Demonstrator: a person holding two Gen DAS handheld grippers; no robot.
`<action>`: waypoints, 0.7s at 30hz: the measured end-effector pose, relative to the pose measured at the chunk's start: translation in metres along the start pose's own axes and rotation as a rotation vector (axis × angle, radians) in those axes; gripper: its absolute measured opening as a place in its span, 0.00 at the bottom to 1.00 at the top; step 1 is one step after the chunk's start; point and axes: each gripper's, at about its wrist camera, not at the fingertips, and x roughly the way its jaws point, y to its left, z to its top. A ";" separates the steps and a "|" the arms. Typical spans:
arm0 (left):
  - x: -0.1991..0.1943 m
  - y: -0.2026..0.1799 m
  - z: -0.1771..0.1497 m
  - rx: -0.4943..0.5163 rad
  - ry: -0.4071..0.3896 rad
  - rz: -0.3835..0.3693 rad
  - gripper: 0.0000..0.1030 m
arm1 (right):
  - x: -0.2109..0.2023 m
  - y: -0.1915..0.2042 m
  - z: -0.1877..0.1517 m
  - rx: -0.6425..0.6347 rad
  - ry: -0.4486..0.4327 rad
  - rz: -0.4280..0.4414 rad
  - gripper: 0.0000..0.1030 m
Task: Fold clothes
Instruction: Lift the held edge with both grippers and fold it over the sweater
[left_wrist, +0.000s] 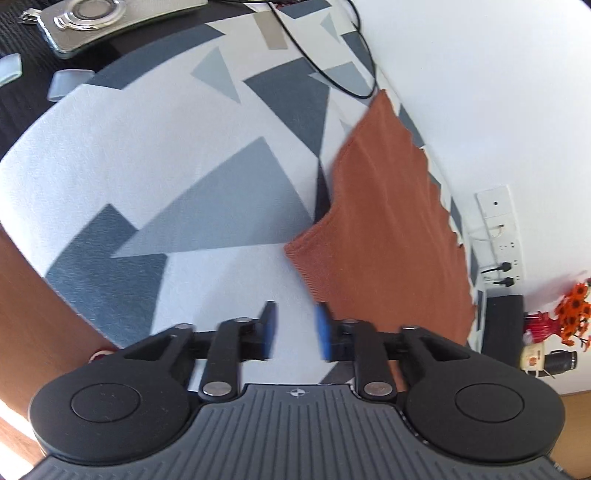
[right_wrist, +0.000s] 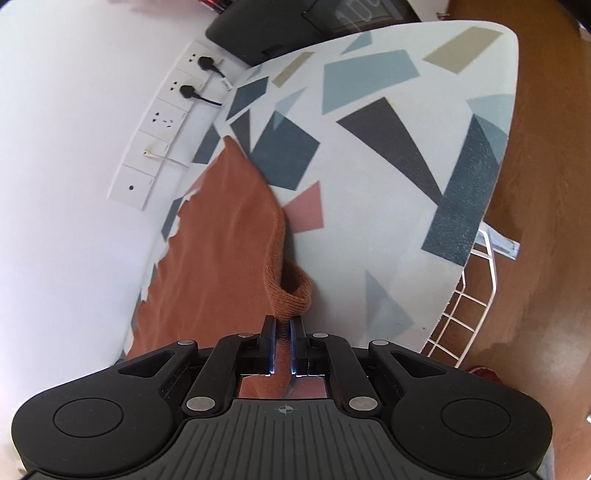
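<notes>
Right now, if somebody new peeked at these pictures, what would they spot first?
Probably the orange cloth, bright against the ironing board with its grey and blue triangles, lying along the side by the white wall. The right gripper is pinched shut on its ribbed edge. The left gripper hangs open over the board with nothing between its blue pads.
</notes>
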 end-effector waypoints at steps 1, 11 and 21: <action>0.002 -0.001 0.000 0.003 -0.001 -0.015 0.60 | 0.003 -0.002 -0.001 0.007 -0.004 -0.002 0.10; 0.052 -0.005 0.005 -0.048 -0.038 -0.090 0.81 | 0.022 -0.007 -0.012 0.008 -0.019 -0.033 0.31; 0.083 -0.038 0.010 0.067 -0.105 -0.006 0.26 | 0.037 -0.014 -0.011 0.056 -0.032 -0.019 0.27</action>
